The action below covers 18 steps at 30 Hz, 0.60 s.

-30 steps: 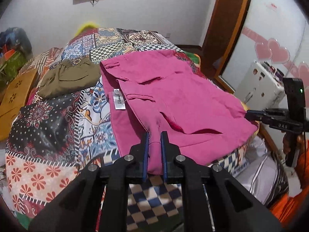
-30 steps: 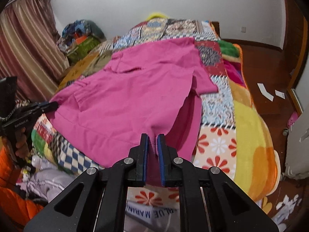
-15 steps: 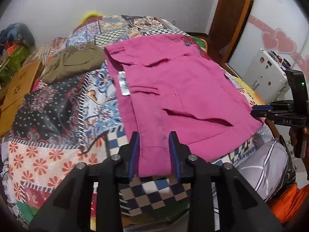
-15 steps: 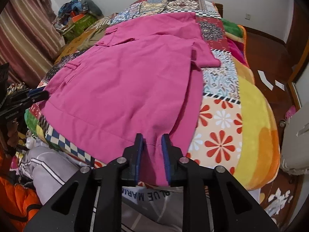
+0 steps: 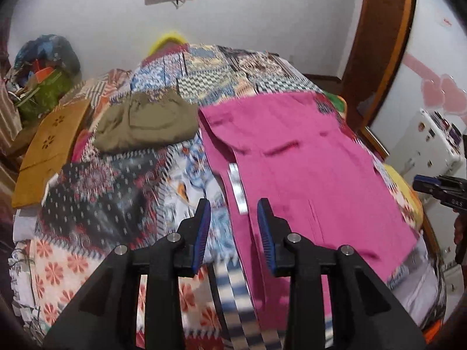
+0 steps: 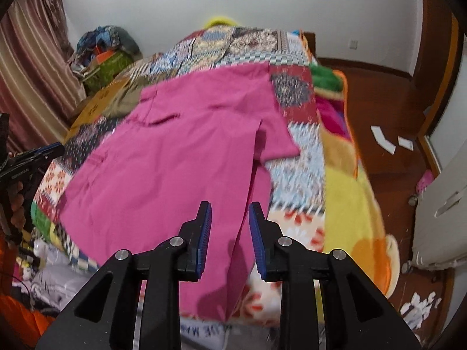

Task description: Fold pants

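The pink pants (image 5: pixel 306 175) lie spread flat on the patchwork bedspread (image 5: pixel 111 192), folded once, with a white label (image 5: pixel 238 189) showing at the left edge. My left gripper (image 5: pixel 233 227) is open and empty, above the pants' near left hem. In the right wrist view the pants (image 6: pixel 175 169) reach the bed's near edge, and my right gripper (image 6: pixel 229 227) is open and empty above the near right hem. Each gripper shows at the side of the other's view: the right gripper (image 5: pixel 437 188), the left gripper (image 6: pixel 32 157).
An olive garment (image 5: pixel 146 122) lies folded on the bed beyond the pants, left. A wooden board (image 5: pixel 49 151) and piled bags (image 5: pixel 43 78) are at the far left. A white appliance (image 5: pixel 423 145) stands right. The wooden floor (image 6: pixel 385 108) has paper scraps.
Both grippers have opened and let go of the pants' hem, then lifted back. The pants now lie flat on the bed.
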Available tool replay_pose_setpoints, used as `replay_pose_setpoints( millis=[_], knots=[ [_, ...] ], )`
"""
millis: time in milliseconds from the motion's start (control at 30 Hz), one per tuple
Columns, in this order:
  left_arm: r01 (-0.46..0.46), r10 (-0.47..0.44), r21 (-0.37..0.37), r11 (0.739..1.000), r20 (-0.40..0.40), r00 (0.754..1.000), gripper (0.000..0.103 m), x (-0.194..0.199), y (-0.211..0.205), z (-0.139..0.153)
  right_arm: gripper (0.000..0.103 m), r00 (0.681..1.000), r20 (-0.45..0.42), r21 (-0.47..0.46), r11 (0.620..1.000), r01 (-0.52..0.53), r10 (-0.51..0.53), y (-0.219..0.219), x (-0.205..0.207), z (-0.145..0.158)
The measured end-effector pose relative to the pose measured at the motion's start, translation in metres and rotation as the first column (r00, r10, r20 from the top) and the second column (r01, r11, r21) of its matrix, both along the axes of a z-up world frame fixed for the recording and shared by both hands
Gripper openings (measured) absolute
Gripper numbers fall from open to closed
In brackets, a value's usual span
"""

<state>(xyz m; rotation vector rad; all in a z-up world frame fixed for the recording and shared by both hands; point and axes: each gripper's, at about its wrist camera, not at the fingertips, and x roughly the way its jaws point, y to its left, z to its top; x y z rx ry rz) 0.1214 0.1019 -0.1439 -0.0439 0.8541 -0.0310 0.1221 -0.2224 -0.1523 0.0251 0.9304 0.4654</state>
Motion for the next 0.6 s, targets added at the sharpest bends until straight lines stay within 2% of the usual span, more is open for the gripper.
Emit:
replay_pose_setpoints(
  millis=[267,600],
  knots=[
    [-0.044,0.043,0.008,0.999,0.042,0.998,0.036,0.068,0.017,0.005,0.028,0.993,0.114,-0.02,0.999,0.025,-0.022,0.007,0.056,0.013],
    [-0.089,0.089,-0.007,0.996,0.021,0.996,0.038,0.157,0.046,-0.019,0.029,0.986,0.158,-0.027,0.998,0.052,-0.048,0.018,0.143,0.008]
  ],
)
